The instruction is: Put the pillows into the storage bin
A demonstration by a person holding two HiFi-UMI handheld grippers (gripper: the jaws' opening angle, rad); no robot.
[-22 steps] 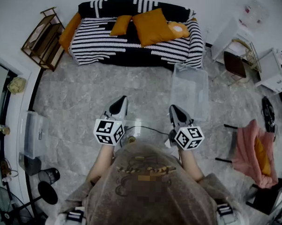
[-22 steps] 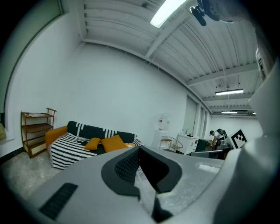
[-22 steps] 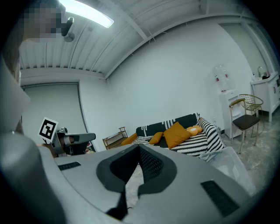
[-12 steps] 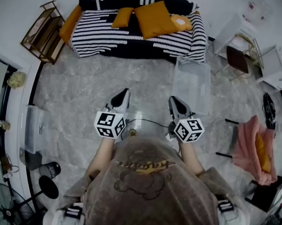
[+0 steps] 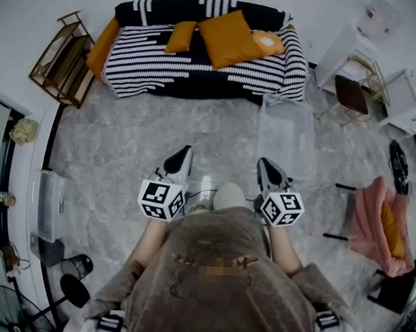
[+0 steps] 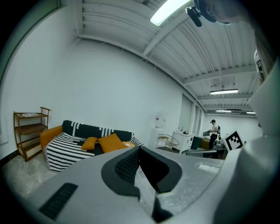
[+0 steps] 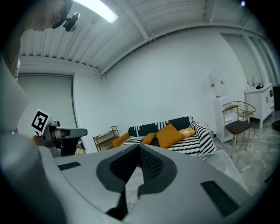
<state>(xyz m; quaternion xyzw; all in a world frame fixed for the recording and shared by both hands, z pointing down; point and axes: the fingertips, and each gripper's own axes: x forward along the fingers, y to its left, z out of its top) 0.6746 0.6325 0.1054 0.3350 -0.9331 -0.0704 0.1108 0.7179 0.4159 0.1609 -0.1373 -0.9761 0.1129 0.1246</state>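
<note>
Several orange pillows lie on a black-and-white striped sofa [image 5: 150,63] at the far wall: a large one [image 5: 229,37], a small one [image 5: 180,37], one at the left end [image 5: 103,44]. A clear storage bin [image 5: 286,134] stands on the floor in front of the sofa's right end. My left gripper [image 5: 183,154] and right gripper [image 5: 265,164] are held side by side before the person's body, both shut and holding nothing, well short of the sofa. The large pillow [image 6: 111,142] shows beyond the left gripper [image 6: 139,151], and again [image 7: 169,134] beyond the right gripper [image 7: 140,151].
A wooden shelf [image 5: 61,56] stands left of the sofa, and a clear box [image 5: 49,200] sits by the left wall. A chair [image 5: 349,92] and white furniture are at the right. A pink cloth [image 5: 374,224] hangs over a chair. A cable [image 5: 207,193] lies on the marble floor.
Both grippers sit slightly lower in the head view and stay shut. A pale rounded shape now shows between them at the person's front.
</note>
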